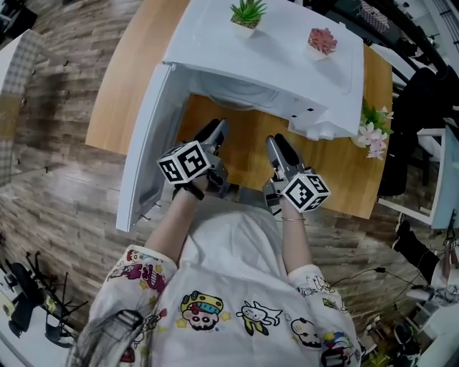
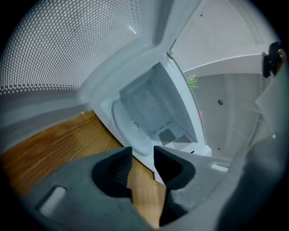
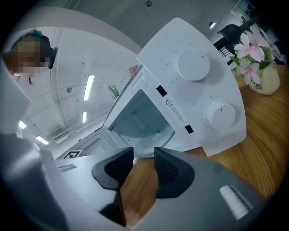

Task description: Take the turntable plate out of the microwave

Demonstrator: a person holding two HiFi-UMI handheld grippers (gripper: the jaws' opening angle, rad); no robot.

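The white microwave [image 1: 287,57] stands on a wooden table [image 1: 337,172] with its door [image 1: 147,143] swung open to the left. Inside, the round glass turntable plate [image 2: 128,128] lies on the cavity floor; its rim [image 3: 153,137] also shows in the right gripper view. Both grippers hover side by side over the table just in front of the opening, pointing in. My left gripper [image 2: 142,153] is open, with only table wood between its pads. My right gripper [image 3: 144,153] is also open and holds nothing. Neither touches the plate.
A green potted plant [image 1: 247,13] and a pink one [image 1: 322,41] sit on the microwave's top. A vase of pale flowers [image 1: 373,132] stands at its right. Two control knobs [image 3: 192,65] are on the front panel. The table's near edge lies just behind the grippers.
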